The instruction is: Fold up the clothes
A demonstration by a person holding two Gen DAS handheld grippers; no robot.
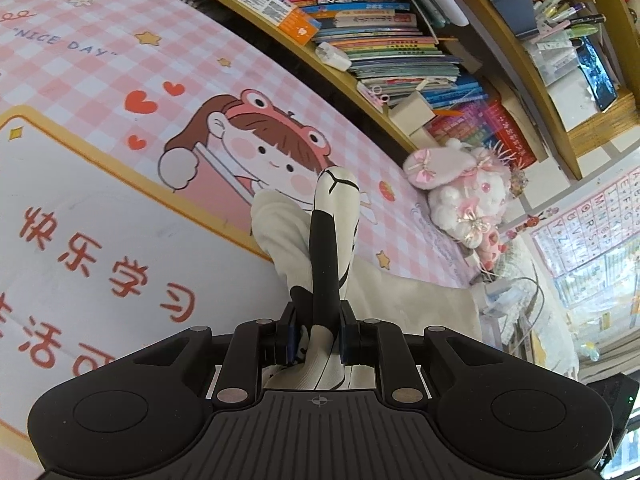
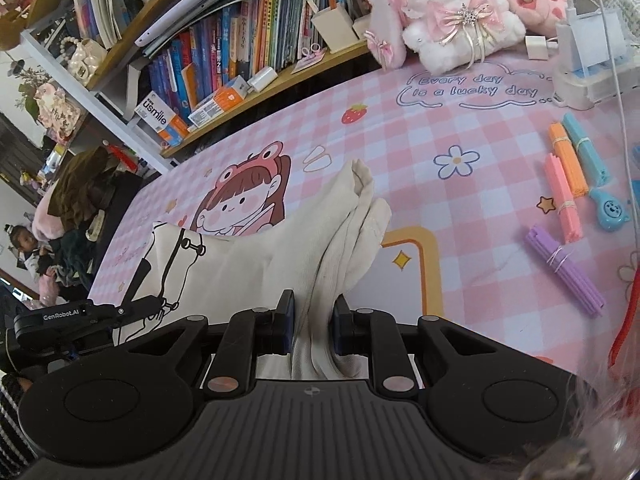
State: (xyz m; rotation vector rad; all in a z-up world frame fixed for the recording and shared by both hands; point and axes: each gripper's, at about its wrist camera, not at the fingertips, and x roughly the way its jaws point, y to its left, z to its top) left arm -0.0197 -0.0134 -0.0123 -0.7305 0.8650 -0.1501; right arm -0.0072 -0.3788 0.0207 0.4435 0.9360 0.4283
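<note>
A cream-white garment [image 2: 248,264] with a black line drawing lies partly lifted over the pink checked desk mat [image 2: 460,128]. My right gripper [image 2: 313,320] is shut on a bunched cream fold of it, which rises from between the fingers toward the mat. My left gripper [image 1: 318,336] is shut on another part of the garment [image 1: 336,208], a cream and black printed fold that stands up between its fingers. The left gripper also shows at the left edge of the right wrist view [image 2: 132,306], holding the printed edge.
A bookshelf [image 2: 224,56] full of books runs along the mat's far side. A white and pink plush rabbit [image 2: 448,12] sits at the far end. Bundles of coloured sticks [image 2: 564,188], a blue toy [image 2: 610,210] and a charger with cables [image 2: 588,48] lie to the right.
</note>
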